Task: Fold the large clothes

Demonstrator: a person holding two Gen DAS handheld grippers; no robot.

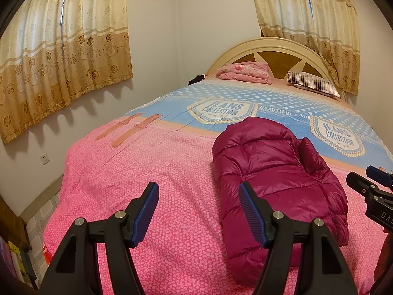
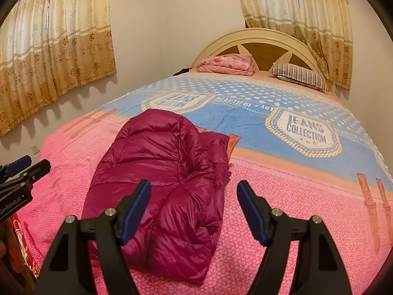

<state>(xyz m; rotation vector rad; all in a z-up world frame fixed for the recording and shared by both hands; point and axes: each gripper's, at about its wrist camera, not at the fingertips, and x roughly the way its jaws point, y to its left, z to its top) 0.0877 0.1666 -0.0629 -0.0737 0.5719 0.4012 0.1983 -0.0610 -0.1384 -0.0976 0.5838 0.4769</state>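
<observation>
The magenta down jacket lies on the bedspread as a compact, elongated bundle, its sides apparently turned inward and one sleeve resting along the top edge; judged from this lie, the fold is largely complete. In the left wrist view the bundle sits just past and to the right of the left gripper, partly behind its right finger; in the right wrist view it sits ahead and to the left of the right gripper, partly behind its left finger. Both grippers stand with jaws apart and nothing between the pads, hovering above the bed rather than touching cloth. Each gripper shows at the edge of the other's view, so the two flank the jacket, a placement suited either to inspecting the result or to reaching both ends at once. The bundle lies on the pink part of the spread, near the foot, presumably because that flat area gives working room. Well beyond the fingertips, a folded pink quilt and a striped pillow rest against the headboard, clear of the work.
</observation>
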